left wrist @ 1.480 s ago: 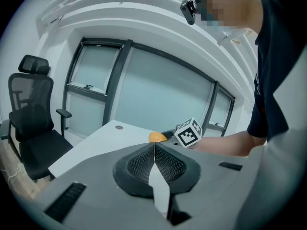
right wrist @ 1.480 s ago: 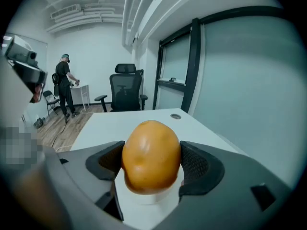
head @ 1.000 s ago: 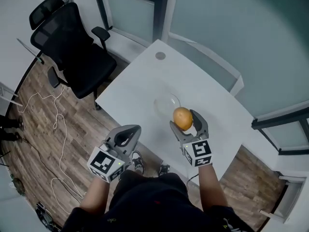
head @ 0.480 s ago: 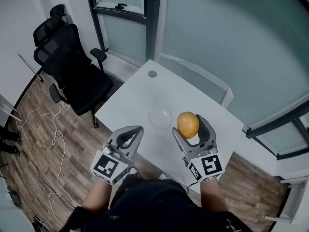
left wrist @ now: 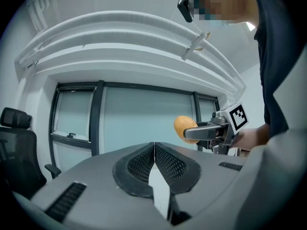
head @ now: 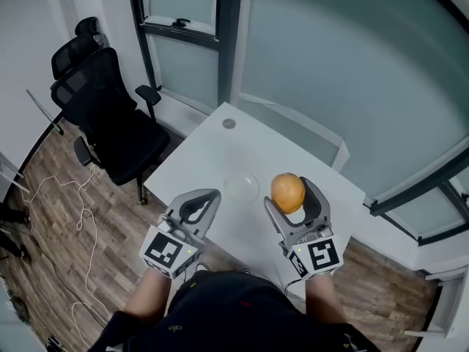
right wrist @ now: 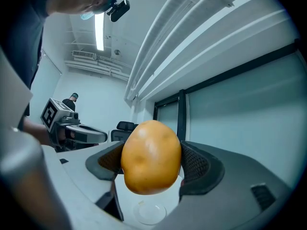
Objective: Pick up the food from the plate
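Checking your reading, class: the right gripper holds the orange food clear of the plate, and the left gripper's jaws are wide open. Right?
No. The left gripper has its jaws shut together, as the left gripper view shows; the right gripper does hold the orange food clear of the plate.

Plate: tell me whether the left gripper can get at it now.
Probably yes. The plate sits on the table just ahead of the left gripper, nothing between them; the right gripper holds the food off to the side. The left fingers are shut, though.
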A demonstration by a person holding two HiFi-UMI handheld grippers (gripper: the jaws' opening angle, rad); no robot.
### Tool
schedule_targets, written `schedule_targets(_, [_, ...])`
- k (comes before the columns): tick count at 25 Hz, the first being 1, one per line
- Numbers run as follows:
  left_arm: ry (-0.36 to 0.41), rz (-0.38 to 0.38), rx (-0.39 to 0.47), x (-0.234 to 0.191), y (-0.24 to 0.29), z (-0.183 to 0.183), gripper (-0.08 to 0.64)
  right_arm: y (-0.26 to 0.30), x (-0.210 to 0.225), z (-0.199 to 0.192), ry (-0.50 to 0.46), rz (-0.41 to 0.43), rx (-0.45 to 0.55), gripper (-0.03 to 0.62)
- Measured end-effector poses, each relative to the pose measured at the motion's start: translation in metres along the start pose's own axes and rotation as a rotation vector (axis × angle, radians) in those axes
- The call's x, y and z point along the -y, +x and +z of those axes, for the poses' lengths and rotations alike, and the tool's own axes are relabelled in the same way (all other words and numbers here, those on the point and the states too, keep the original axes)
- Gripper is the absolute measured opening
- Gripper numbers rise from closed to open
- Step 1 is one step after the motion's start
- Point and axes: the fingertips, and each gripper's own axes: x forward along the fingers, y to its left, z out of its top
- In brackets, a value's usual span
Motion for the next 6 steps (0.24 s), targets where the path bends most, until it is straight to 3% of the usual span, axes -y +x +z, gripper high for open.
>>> schedule_targets(6, [0.000, -0.012, 0.004, -0.0008, -0.0055, -0.0020, 0.023, 0.0036, -0.0032, -0.0047, -0.002, 0.001, -0.013, 0.371])
